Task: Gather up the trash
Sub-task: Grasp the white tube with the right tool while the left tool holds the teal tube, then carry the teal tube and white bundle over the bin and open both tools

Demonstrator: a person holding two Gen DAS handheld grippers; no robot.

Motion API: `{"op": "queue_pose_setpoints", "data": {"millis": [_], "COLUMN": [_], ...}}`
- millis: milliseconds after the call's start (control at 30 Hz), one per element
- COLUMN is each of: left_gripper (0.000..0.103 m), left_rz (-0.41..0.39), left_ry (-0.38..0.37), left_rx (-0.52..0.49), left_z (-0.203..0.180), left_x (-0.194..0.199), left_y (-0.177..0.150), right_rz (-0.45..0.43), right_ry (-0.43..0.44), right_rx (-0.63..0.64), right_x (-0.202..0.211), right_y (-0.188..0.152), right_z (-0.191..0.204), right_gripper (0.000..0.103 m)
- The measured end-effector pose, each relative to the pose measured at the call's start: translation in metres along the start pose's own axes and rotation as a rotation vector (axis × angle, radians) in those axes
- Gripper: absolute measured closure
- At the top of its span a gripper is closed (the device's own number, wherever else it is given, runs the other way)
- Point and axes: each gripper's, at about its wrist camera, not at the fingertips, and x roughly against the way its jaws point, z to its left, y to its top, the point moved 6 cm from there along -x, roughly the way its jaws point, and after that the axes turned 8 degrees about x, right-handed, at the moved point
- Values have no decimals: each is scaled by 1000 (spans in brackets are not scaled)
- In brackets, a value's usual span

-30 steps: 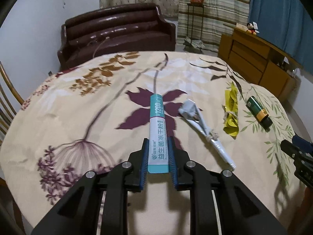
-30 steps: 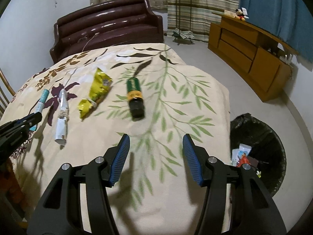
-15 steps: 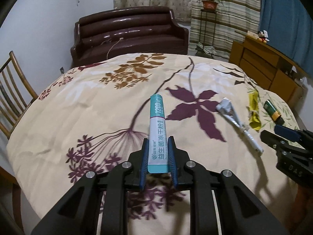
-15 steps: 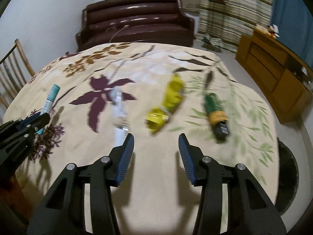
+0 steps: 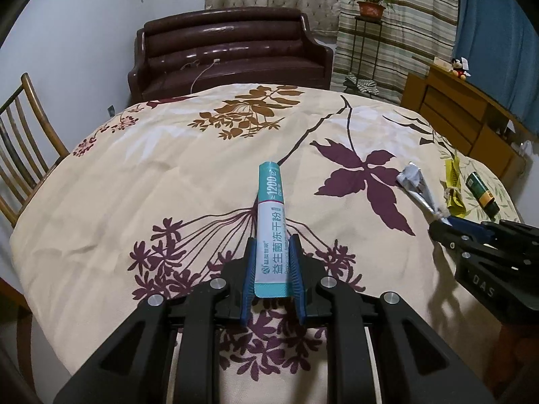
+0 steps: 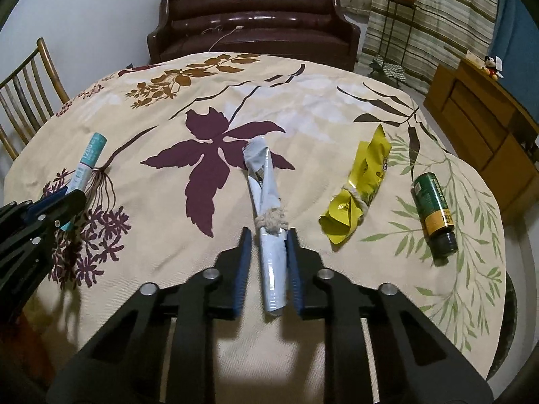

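Note:
My left gripper (image 5: 272, 256) is shut on a teal and white sachet (image 5: 271, 222) and holds it above the floral tablecloth (image 5: 168, 175); it shows at the left of the right wrist view (image 6: 86, 165). My right gripper (image 6: 268, 249) has its fingers around the near end of a silver wrapper tied with string (image 6: 266, 202), which lies on the cloth; small gaps show beside the pads. A yellow wrapper (image 6: 365, 181) and a green bottle (image 6: 433, 208) lie to its right.
A brown leather sofa (image 5: 232, 57) stands beyond the table. A wooden chair (image 5: 23, 141) is at the left. A wooden cabinet (image 6: 485, 118) and a plant stand (image 5: 369, 37) are at the right. The rim of a black bin (image 6: 510, 303) shows past the table's right edge.
My left gripper has lifted the sachet and drawn back to the left. My right gripper has swung left from near the bottle and narrowed its jaws around the silver wrapper.

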Motion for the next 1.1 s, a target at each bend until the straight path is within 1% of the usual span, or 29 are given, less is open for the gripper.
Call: {"op": "queue_pose_setpoints", "data": {"millis": [133,267,433,733,1100], "left_gripper": [83,83,83,83,83], "left_rz": [-2,-5,-12,-29,-36], "left_ry": [-12,-28,-61,-137,-222], "left_rx": [-5,-15,-35,-93,-184], "left_z": [-6,-16,-39,-93,-166], "left_x": [3,8,16,31,46], "left_y": [-2,-3,-6,-13,-27], "right_rz": [-4,-20,-36,-66,-96], "right_ry": [1,-6,-22,-75,-155], "right_rx": [-5,-8,-35,-117,-231], "right_x": [1,13,30,63,98], "right_y": [-1,-8,-22,-51,-90], "right_z": [0,-4,-18,-60,-123], "right_gripper": [88,88,88,88,88]}}
